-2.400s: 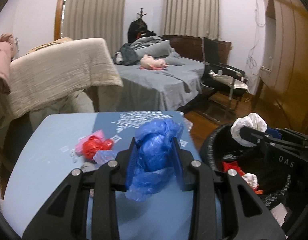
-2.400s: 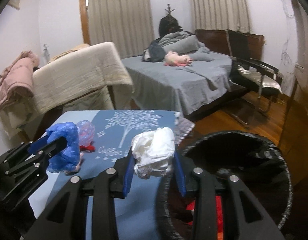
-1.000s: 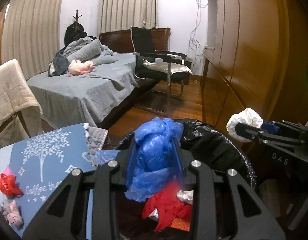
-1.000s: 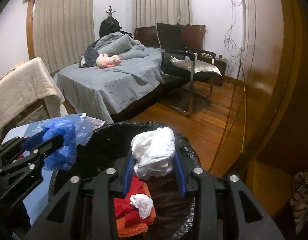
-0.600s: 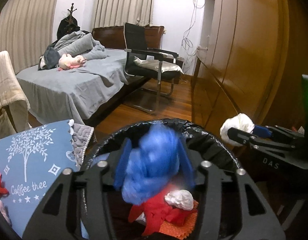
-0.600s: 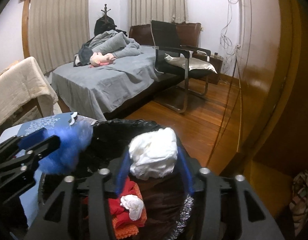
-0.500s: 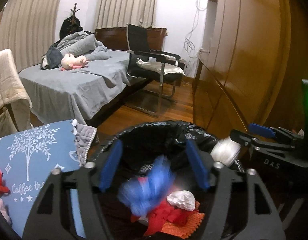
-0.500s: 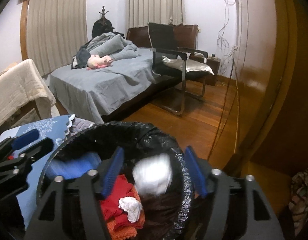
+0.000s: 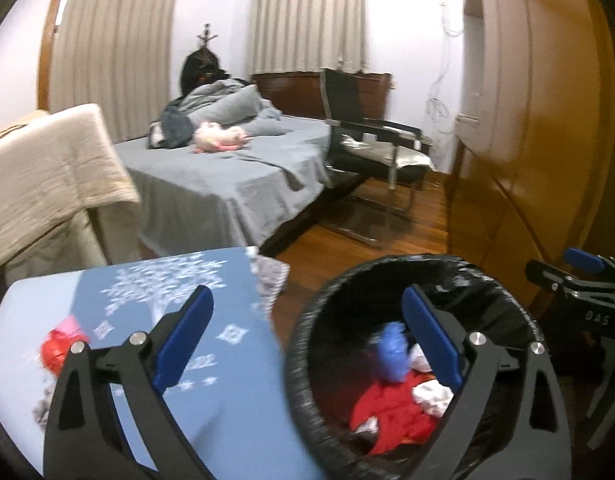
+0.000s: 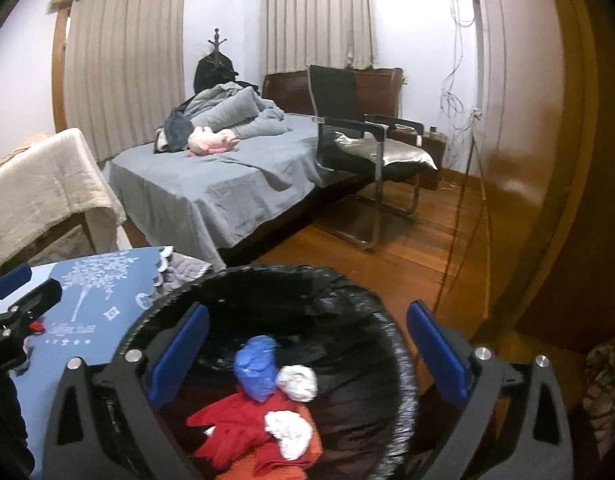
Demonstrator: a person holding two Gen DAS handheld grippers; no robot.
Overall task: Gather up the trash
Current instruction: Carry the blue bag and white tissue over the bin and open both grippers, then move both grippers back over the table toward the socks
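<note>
Trash (image 10: 256, 368) inside bin (image 10: 399, 364)

A blue table (image 9: 155, 364) with a white tree print is standing just beside the black-lined trash bin (image 10: 347, 292). Red crumpled trash (image 9: 57, 350) is lying on the table, well away from the bin. The bin itself is sitting on the wooden floor (image 10: 411, 248).

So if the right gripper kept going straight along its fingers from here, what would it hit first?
Probably the trash in the black-lined round bin: the open right gripper points down into it, with the crumpled blue plastic bag and white wad between its fingers in view. Depth is unclear; the bin's far wall is possible.
</note>
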